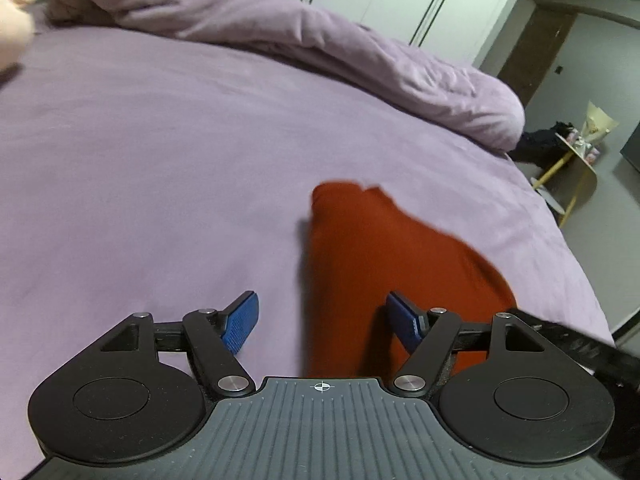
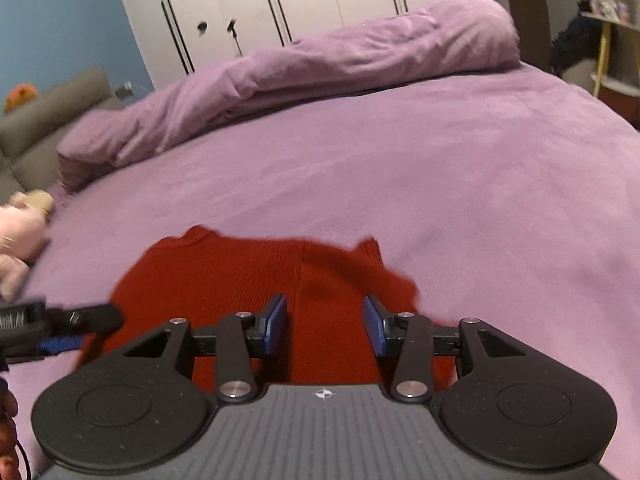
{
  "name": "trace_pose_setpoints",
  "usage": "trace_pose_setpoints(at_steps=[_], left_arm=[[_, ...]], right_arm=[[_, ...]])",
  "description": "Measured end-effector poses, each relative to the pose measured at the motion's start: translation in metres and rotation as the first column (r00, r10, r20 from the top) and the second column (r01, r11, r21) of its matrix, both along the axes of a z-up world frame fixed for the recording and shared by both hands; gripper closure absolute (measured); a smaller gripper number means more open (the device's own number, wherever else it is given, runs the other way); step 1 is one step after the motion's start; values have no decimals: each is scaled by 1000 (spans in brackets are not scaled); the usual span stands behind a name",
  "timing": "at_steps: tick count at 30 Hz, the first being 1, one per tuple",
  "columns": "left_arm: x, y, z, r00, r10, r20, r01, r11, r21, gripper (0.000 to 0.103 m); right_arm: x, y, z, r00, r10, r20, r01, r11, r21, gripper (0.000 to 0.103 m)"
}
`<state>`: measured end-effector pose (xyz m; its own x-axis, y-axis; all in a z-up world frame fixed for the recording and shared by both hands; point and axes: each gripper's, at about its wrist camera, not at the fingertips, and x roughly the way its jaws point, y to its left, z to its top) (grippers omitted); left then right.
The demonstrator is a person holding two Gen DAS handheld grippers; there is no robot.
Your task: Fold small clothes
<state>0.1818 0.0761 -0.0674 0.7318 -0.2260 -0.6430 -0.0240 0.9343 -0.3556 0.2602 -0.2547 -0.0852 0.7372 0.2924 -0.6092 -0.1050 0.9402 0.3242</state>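
A small red ribbed garment (image 1: 384, 264) lies on the purple bedsheet (image 1: 160, 160). In the left wrist view it stretches from the middle toward the lower right. My left gripper (image 1: 322, 322) is open and empty, low over the sheet, its right finger over the garment's near edge. In the right wrist view the garment (image 2: 248, 276) lies spread just ahead. My right gripper (image 2: 325, 326) is open and empty, hovering over the garment's near part. The left gripper's tip (image 2: 60, 326) shows at the garment's left edge.
A rolled purple duvet (image 1: 320, 48) lies along the far side of the bed. A pink plush toy (image 2: 16, 236) sits at the bed's left edge. White wardrobes (image 2: 280, 8) stand behind. A yellow-legged side table (image 1: 576, 160) stands off the bed's right corner.
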Motion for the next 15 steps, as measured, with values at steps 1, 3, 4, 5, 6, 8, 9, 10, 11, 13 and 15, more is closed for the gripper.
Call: trace_pose_setpoints(at_steps=[1,3,4,5,6,8,9,10,11,13,15], left_arm=[[-17,1,0,1000,-5,2,5,1000,12,28],[-52,-2,-3,1000,-3,-9,3,999,43,29],[-66,-6,-5,1000,-7,-13,8,999,51,29],[-75,-11,-6,1000,-20,-2,20,999,48,28],[-82,-17,-8,999,-43,-2,43,998,54,28],[-82,-31,-11,997,-70,-23,72,992,102,30],[-81,-38,-11,998,-70,-2,69,987,143,31],[-79,-44,-13,998,-62,22,56,979,198,31],[-74,-51,-15,998,-54,19,48,965,259,32],[-65,-52,-20,1000,9,-13,-4,955,297,37],[-63,-38,-20,995,85,-46,-76,980,185,36]], right_arm=[[-20,-9,2,1000,-12,-8,12,1000,29,54],[-58,-25,1,998,-31,-53,37,994,103,51],[-74,-31,0,997,-38,-73,48,990,135,51],[-90,-36,0,996,-48,-78,60,986,158,50],[-103,-39,0,994,-55,-91,70,983,169,50],[-116,-42,-4,989,-62,-137,89,975,201,50],[-118,-42,-5,986,-51,-157,86,972,221,50],[-119,-41,-7,984,-39,-176,81,969,234,50],[-120,-39,-7,982,-30,-186,76,966,248,50],[-116,-32,-6,983,-14,-183,66,957,281,51],[-110,-26,-8,980,-1,-198,71,936,346,51]])
